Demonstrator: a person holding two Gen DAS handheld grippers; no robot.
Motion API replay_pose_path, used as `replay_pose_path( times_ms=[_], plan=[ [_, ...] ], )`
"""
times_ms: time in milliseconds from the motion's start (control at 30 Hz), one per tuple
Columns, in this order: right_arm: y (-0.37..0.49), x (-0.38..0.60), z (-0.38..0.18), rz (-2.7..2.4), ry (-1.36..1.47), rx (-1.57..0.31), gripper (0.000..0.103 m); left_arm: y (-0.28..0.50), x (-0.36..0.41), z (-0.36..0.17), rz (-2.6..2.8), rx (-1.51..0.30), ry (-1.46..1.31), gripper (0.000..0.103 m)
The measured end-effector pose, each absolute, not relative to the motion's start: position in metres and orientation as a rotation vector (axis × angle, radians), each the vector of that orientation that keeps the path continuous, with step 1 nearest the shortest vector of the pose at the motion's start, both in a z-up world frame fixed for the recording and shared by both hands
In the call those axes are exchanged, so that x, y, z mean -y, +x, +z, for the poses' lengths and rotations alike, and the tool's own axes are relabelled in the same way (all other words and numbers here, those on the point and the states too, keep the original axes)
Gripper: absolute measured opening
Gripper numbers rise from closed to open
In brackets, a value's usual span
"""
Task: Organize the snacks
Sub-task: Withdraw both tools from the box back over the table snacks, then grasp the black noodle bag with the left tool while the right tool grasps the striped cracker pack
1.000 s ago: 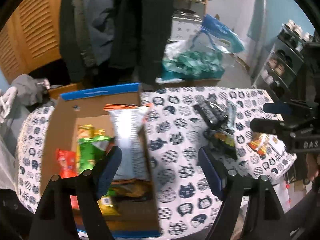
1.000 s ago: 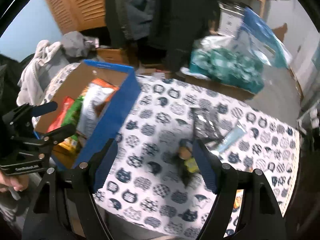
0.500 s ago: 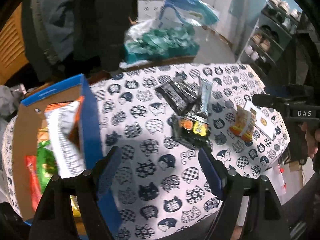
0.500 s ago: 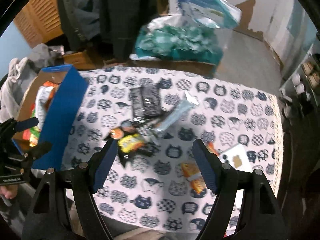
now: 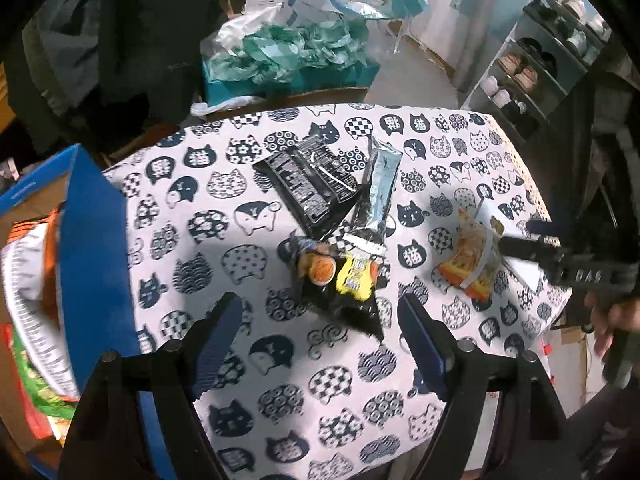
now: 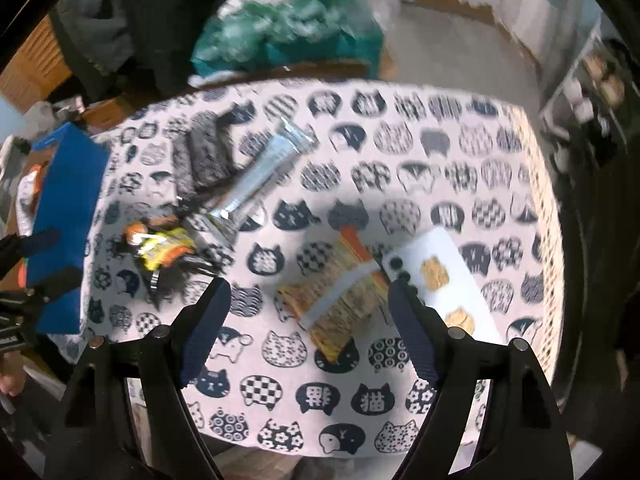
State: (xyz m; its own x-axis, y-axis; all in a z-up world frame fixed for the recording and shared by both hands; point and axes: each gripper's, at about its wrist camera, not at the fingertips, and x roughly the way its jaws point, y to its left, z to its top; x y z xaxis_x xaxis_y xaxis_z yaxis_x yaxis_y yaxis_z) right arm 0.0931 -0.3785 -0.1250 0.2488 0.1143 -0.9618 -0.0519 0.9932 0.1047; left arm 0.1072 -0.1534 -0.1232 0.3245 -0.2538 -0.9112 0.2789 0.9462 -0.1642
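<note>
Four snack packets (image 5: 352, 276) lie loose; blue box (image 5: 96, 256), seemingly part-filled.

On the cat-print cloth (image 5: 280, 364), the near half at 6 o'clock in the left wrist view lies bare, giving open passage between the blue box (image 5: 94, 264) wall at 9 o'clock and the packets. A cluster blocks the middle: black packet (image 5: 308, 184), silver packet (image 5: 380, 192) and yellow packet (image 5: 356, 280), touching or overlapping. In the right wrist view the orange packet (image 6: 340, 292) and white card (image 6: 444, 276) fill the centre, with bare cloth from 12 to 2 o'clock.
</note>
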Motion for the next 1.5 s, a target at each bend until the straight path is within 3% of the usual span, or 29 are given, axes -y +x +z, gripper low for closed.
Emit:
replay_pose_path(
  times_ms=[367,867,967,1033,1067,1200,1267,1500],
  plan=[
    [0.092,0.399,-0.175,0.048,0.234,-1.416,0.08,0.128,0.179,-0.155,-0.37,-1.228,0.037,0.081],
    [0.106,0.393,-0.214,0.017,0.261,-1.431,0.08,0.137,0.199,-0.185,-0.384,-1.265,0.092,0.085],
    [0.11,0.386,-0.217,0.037,0.219,-1.417,0.069,0.138,0.201,-0.19,-0.385,-1.261,0.129,0.085],
    [0.112,0.381,-0.216,0.043,0.166,-1.405,0.052,0.138,0.201,-0.194,-0.383,-1.259,0.147,0.085],
    [0.112,0.379,-0.217,0.055,0.156,-1.405,0.05,0.138,0.202,-0.197,-0.382,-1.259,0.155,0.085],
    [0.112,0.373,-0.218,0.078,0.134,-1.402,0.046,0.137,0.203,-0.204,-0.396,-1.256,0.177,0.085],
    [0.11,0.37,-0.217,0.087,0.122,-1.398,0.044,0.135,0.204,-0.205,-0.401,-1.242,0.197,0.074],
    [0.099,0.364,-0.203,0.109,0.088,-1.376,0.042,0.126,0.207,-0.201,-0.413,-1.207,0.238,0.061]
  ],
)
